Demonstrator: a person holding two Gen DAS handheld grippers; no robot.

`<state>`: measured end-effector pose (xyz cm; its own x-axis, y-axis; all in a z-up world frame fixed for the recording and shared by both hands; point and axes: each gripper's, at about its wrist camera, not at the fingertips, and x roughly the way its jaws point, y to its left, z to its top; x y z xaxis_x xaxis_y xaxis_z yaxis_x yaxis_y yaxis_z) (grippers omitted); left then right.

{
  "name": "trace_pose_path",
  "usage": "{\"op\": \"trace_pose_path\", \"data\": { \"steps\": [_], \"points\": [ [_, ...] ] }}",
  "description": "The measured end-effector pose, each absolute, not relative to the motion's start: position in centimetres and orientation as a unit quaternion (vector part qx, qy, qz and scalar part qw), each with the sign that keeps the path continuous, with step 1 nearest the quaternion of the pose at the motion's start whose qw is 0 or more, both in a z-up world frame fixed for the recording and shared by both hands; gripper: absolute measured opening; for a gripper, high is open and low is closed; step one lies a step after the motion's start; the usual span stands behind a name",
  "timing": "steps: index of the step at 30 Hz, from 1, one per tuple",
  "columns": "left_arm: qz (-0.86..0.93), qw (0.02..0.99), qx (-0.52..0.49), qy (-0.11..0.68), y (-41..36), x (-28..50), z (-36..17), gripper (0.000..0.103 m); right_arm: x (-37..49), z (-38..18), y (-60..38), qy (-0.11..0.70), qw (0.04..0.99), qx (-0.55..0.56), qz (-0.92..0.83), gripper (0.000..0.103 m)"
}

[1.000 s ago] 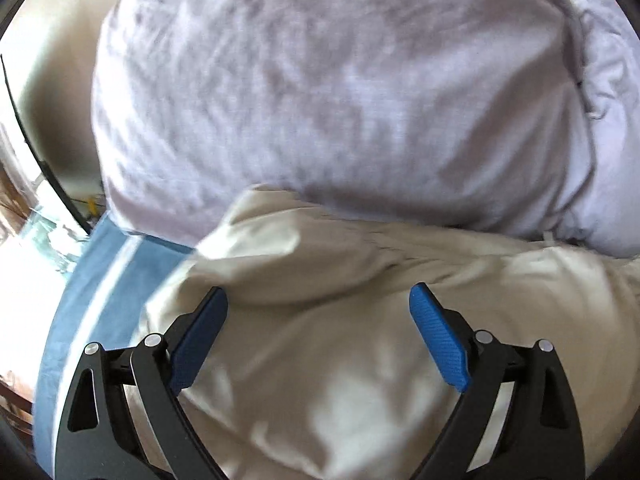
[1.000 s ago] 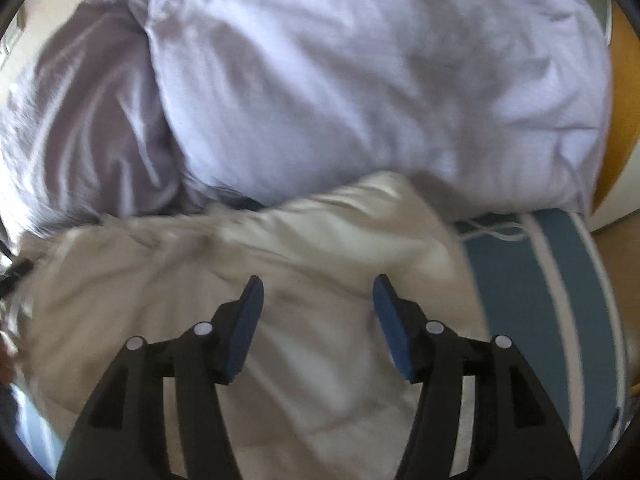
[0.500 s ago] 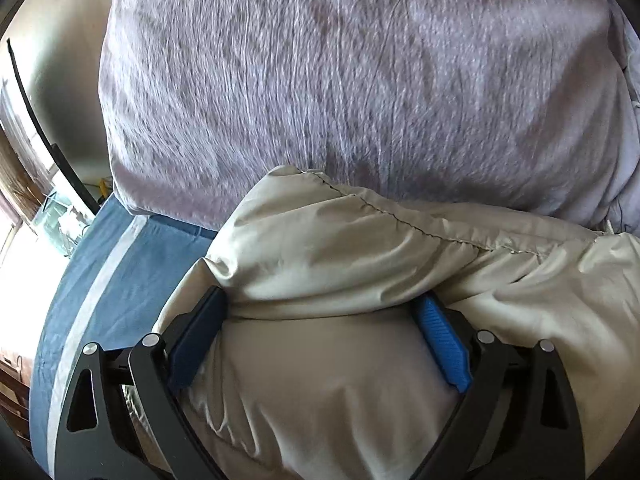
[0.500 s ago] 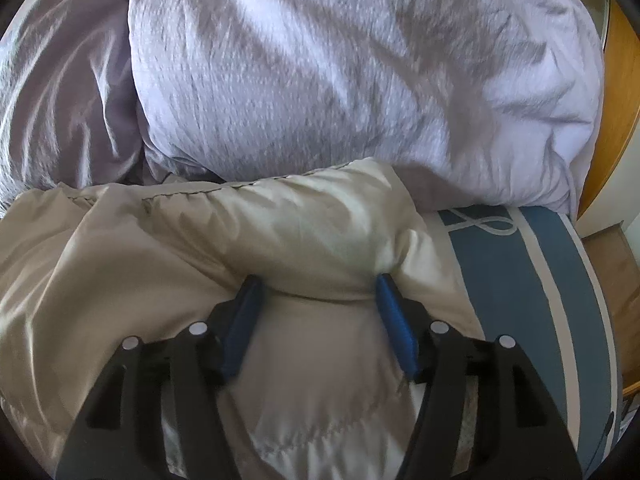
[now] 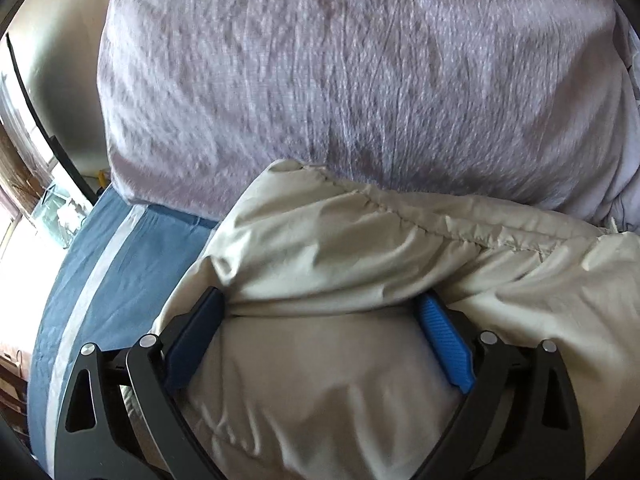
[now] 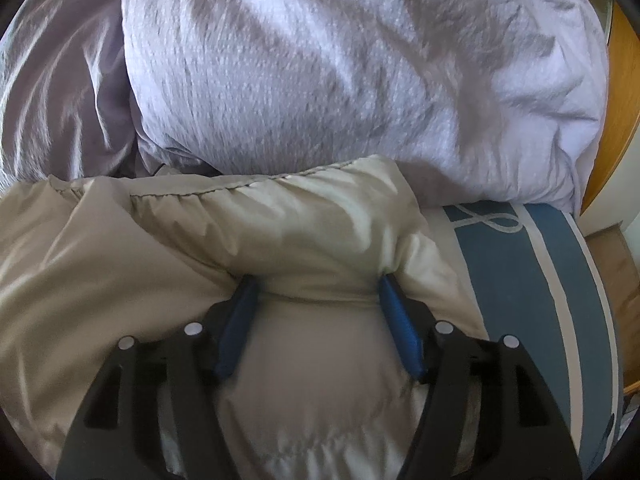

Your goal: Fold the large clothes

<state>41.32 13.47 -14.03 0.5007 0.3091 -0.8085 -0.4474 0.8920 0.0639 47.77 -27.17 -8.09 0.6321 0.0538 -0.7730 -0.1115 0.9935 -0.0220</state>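
Both hand-held grippers, left (image 5: pixel 320 312) and right (image 6: pixel 318 292), stand apart, right just widening, fold of jacket (image 6: pixel 280 220) between. Withdraw low; don't drag the fold.

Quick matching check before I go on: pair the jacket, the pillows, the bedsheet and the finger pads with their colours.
Things:
1. jacket
2. pillows
3. bedsheet
4. finger pads

Colours:
a. bright blue
b. beige
c. dusty blue with pale stripes
d. pale lilac

Pairs: 1-b, 2-d, 3-c, 4-a
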Motion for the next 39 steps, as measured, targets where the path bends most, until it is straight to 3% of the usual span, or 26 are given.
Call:
{"op": "trace_pose_path", "data": {
  "steps": [4,11,20,27,29,30,39],
  "points": [
    [0.201,0.867,-0.104,0.444,14.3,38.7,-12.0,0.096,46.9,-6.3,-28.9,0.439,0.896,0.007,0.057,0.065],
    [0.201,0.855,-0.166,0.448,17.8,32.2,-10.9,0.096,42.9,-4.5,-34.9,0.465,0.877,0.101,0.067,0.078],
    [0.202,0.809,-0.274,0.48,20.0,28.5,-14.2,0.096,39.6,-8.6,-38.4,0.532,0.824,0.18,0.074,0.081],
    [0.195,0.78,-0.37,0.466,19.8,28.7,-16.2,0.095,39.0,-11.1,-39.5,0.541,0.794,0.265,0.08,0.081],
    [0.195,0.775,-0.39,0.458,19.8,28.9,-16.5,0.091,38.9,-11.3,-39.7,0.537,0.791,0.282,0.083,0.075],
    [0.194,0.774,-0.396,0.454,19.8,28.9,-16.7,0.086,38.9,-11.3,-39.6,0.534,0.79,0.288,0.091,0.062],
    [0.2,0.787,-0.401,0.423,18.7,28.0,-15.3,0.038,37.8,-10.1,-38.5,0.518,0.802,0.284,0.083,0.033]
  ]
}}
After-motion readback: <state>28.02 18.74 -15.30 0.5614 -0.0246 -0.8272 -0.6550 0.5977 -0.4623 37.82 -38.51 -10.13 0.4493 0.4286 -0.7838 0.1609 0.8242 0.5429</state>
